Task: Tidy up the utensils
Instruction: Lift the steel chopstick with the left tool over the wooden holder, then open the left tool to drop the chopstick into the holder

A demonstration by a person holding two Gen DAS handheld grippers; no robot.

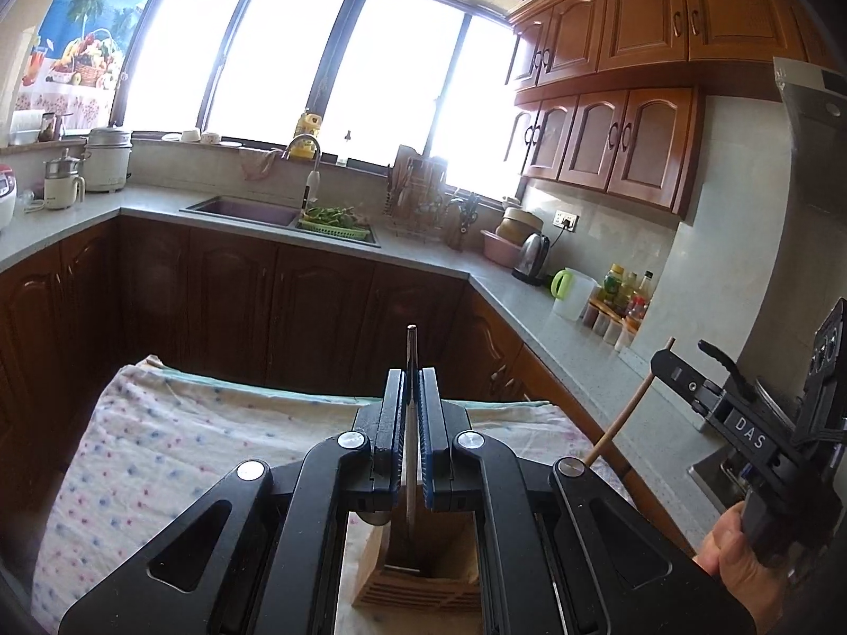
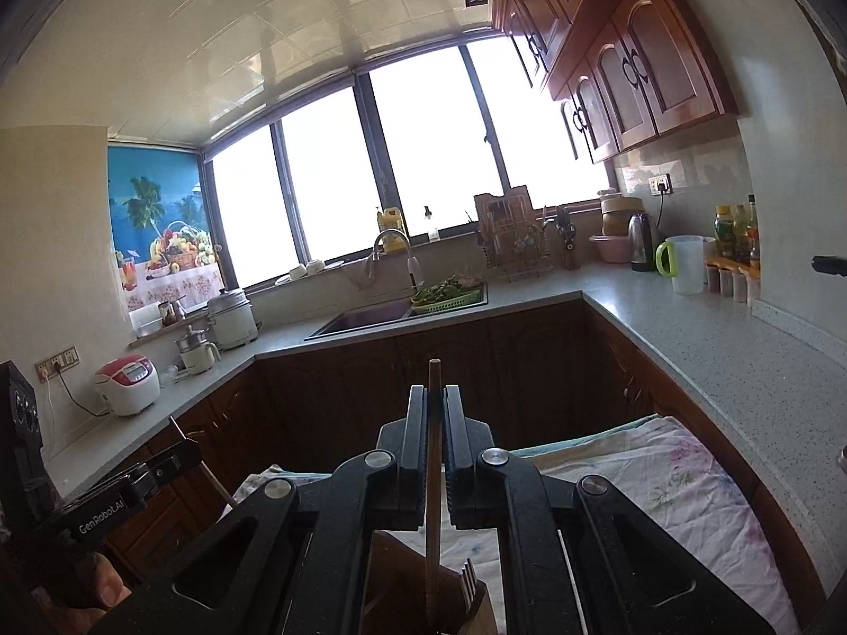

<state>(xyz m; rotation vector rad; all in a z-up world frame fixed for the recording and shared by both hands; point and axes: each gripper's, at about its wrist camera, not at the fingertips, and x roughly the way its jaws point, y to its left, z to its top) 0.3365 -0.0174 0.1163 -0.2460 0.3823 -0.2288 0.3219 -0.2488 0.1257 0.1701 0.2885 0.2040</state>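
My left gripper (image 1: 411, 381) is shut on a thin metal utensil (image 1: 411, 423) held upright, its lower end down in a wooden holder block (image 1: 418, 577) on the cloth-covered table. My right gripper (image 2: 435, 397) is shut on a wooden chopstick (image 2: 433, 476) held upright, its lower end inside the same wooden block (image 2: 402, 587). The right gripper (image 1: 688, 381) and its chopstick (image 1: 630, 402) also show at the right of the left wrist view. The left gripper (image 2: 180, 450) shows at the lower left of the right wrist view.
The table carries a dotted and floral cloth (image 1: 174, 444). A U-shaped counter (image 1: 534, 307) with dark cabinets stands beyond, holding a sink (image 1: 243, 210), a green basket (image 1: 333, 225), a dish rack (image 1: 423, 201), a kettle (image 1: 532, 259), a jug (image 1: 571, 291) and bottles (image 1: 624, 291).
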